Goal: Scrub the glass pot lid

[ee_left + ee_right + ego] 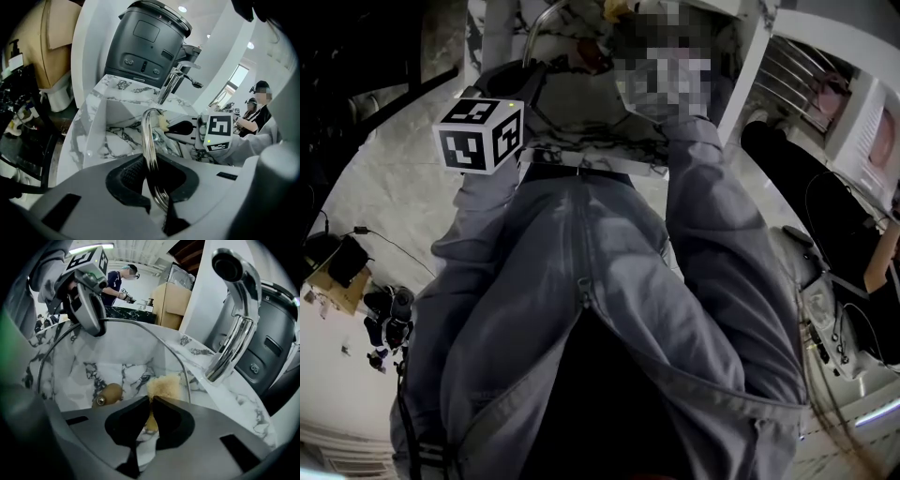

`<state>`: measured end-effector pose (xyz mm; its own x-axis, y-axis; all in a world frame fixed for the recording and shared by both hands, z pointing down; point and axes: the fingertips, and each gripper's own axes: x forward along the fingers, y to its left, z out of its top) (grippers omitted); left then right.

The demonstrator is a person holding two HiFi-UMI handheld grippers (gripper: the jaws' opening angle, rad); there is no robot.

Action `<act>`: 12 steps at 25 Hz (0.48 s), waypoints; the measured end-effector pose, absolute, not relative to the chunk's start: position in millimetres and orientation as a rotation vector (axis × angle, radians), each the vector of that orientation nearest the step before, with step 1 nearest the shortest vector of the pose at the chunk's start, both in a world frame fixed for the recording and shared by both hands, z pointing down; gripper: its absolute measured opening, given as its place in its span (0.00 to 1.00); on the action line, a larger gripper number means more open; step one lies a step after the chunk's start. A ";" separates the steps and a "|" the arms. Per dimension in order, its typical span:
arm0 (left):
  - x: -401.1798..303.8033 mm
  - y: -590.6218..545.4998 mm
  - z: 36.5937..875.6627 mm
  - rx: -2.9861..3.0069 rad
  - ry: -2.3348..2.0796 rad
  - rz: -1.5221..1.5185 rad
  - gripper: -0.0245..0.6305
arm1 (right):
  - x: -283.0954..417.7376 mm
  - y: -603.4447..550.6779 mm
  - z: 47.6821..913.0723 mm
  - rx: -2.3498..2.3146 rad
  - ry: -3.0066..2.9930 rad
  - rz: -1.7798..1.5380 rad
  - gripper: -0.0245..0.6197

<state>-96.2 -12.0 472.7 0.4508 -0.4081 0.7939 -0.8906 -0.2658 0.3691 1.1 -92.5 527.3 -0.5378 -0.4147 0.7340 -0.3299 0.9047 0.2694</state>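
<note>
right gripper (151,401) is clamped tight on a sponge (164,386) near the lid (131,348). left gripper (157,186) pinches the lid's rim, holding it on edge over the sink (119,140). scrubbing pressure against that thin edge grip could twist the glass loose, dropping it into the sink or against the faucet (234,333).
</note>
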 end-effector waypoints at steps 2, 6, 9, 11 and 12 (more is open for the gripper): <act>-97.9 -12.6 473.5 1.853 -1.099 0.720 0.13 | -3.4 -83.9 534.9 0.494 -2.183 -0.101 0.10; -100.8 -13.1 476.8 1.835 -1.105 0.727 0.13 | -10.6 -55.7 543.5 0.382 -2.206 -0.020 0.10; -102.2 -12.8 477.5 1.831 -1.107 0.734 0.13 | -13.9 -31.0 544.6 0.325 -2.229 0.046 0.10; -103.0 -12.1 477.7 1.832 -1.106 0.737 0.13 | -15.1 -15.9 544.7 0.305 -2.238 0.088 0.10; -103.4 -11.6 477.9 1.832 -1.106 0.738 0.13 | -15.7 -9.5 544.3 0.297 -2.241 0.106 0.10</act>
<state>-103.4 -11.6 477.9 0.4343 -0.3971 0.8085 -0.8990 -0.2474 0.3614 -15.7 -9.5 544.3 -0.6104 -0.1772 0.7720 -0.2490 0.9682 0.0254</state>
